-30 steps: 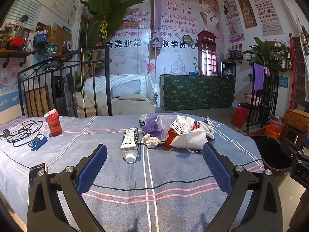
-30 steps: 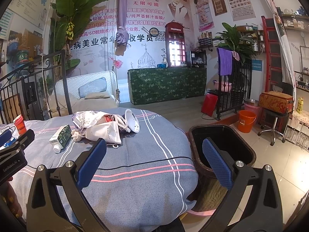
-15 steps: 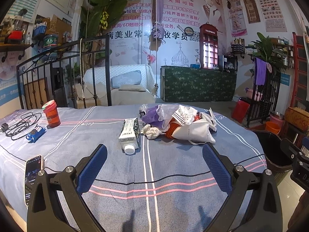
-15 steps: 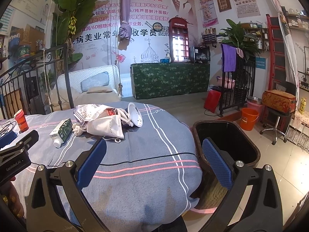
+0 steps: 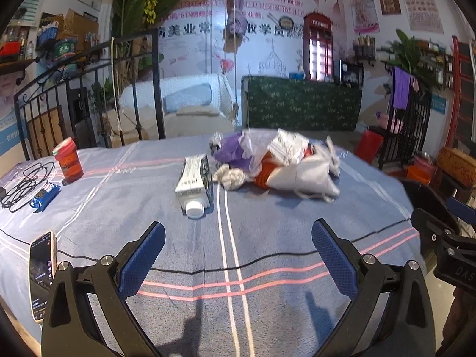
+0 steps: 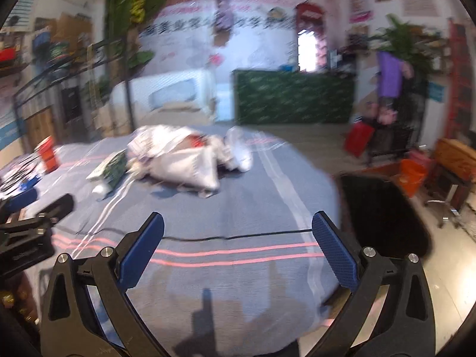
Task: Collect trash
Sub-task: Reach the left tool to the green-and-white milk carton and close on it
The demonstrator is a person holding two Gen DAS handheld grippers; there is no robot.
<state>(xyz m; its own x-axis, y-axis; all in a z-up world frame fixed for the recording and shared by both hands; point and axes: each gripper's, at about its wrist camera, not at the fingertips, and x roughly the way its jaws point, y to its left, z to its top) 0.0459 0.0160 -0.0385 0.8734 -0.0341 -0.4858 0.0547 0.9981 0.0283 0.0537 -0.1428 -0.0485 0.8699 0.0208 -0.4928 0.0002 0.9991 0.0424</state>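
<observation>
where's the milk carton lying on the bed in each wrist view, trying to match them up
Left wrist: the milk carton lies left of centre on the bed, white cap toward the camera, just left of the trash pile.
Right wrist: the milk carton sits in the left part of the picture, blurred, again at the trash pile's left edge.
Shared landmark: the red cup stands farther left in both.

Both wrist views look low across the bed (image 5: 267, 267), sharing the trash pile (image 5: 285, 166).
</observation>
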